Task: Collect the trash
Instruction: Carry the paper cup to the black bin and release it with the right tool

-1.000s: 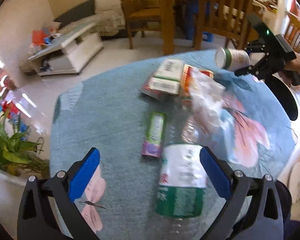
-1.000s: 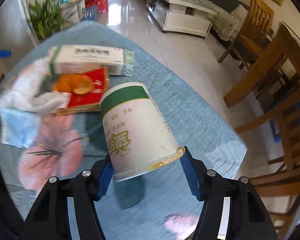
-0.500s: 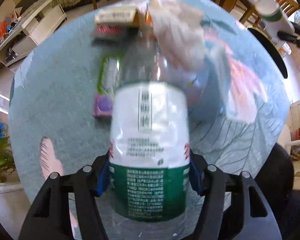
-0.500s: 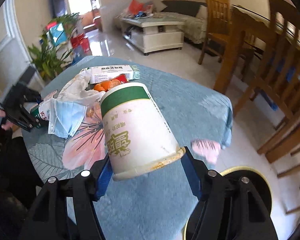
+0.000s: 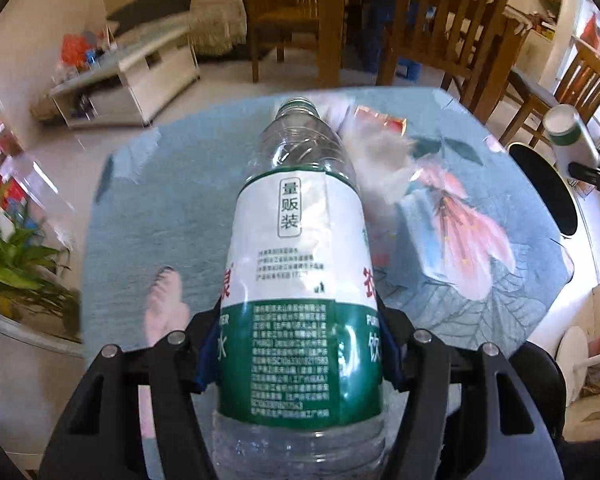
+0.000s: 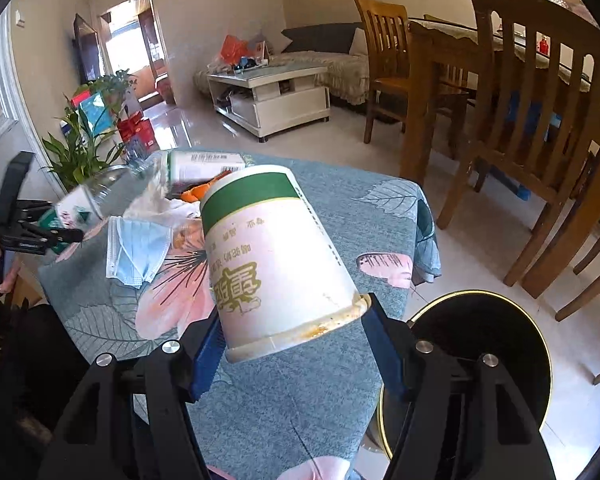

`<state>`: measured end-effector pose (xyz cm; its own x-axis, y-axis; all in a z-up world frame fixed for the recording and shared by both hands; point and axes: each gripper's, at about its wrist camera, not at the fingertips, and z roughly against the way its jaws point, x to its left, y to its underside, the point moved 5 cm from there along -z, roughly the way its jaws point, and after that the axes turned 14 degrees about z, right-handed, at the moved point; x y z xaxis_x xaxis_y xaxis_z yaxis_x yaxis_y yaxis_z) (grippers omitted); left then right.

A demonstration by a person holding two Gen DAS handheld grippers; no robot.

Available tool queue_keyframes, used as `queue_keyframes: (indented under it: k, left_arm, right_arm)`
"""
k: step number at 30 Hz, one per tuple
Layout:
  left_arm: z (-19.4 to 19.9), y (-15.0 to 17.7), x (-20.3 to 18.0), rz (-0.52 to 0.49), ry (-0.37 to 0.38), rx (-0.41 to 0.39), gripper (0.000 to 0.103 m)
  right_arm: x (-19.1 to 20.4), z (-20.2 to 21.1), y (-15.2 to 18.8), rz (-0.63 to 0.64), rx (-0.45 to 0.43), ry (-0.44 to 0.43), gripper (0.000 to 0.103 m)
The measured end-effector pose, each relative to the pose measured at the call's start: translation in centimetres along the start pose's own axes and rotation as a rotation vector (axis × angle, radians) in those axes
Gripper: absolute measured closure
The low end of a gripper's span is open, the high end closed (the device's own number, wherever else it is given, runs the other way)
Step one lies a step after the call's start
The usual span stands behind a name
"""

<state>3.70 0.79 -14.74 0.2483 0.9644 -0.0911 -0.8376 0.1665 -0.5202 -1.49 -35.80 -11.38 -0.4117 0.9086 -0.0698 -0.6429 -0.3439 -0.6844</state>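
Left hand-held gripper (image 5: pixel 298 354): clamped on the plastic bottle (image 5: pixel 300 264), blue pads tight on its green label, open neck pointing far, lifted over the counter (image 5: pixel 172 216)
Right hand-held gripper (image 6: pixel 294 344): squeezing the paper cup (image 6: pixel 276 256) near its stained rim, cup bottom tilted away
Bin (image 6: pixel 484 340): black, gold-rimmed, on the floor just right of the counter, below the cup
On the counter: blue face mask (image 6: pixel 138 250), crumpled tissue (image 5: pixel 380 160), a box (image 6: pixel 206 164) at the far edge

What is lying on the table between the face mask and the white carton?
In the right wrist view, crumpled white tissue and orange peel lie between the face mask and the white carton.
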Motion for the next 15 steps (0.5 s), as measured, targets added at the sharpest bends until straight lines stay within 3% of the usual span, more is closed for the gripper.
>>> queue_keyframes:
  k: [5,9,14,15]
  left_arm:
    - [3.7,0.3,-2.0,-0.034,0.059,0.004,0.041]
    - [5.6,-0.2,-4.3,-0.051,0.132,-0.02,0.041]
    - [6.8,-1.9,-11.8,-0.157,0.255,-0.048,0.041]
    - [6.9,-2.3,-13.8,-0.189,0.281,-0.051,0.041]
  right_arm:
    - [-2.6,1.2,2.6,-0.098,-0.012,0.049,0.037]
    - [-7.0,1.7,6.6,-0.178,0.074,0.209,0.037]
    - [-12.6,0.9,10.7,-0.309,0.151,0.305,0.035]
    - [-13.5,0.5,11.4,-0.327,0.165,0.324,0.028]
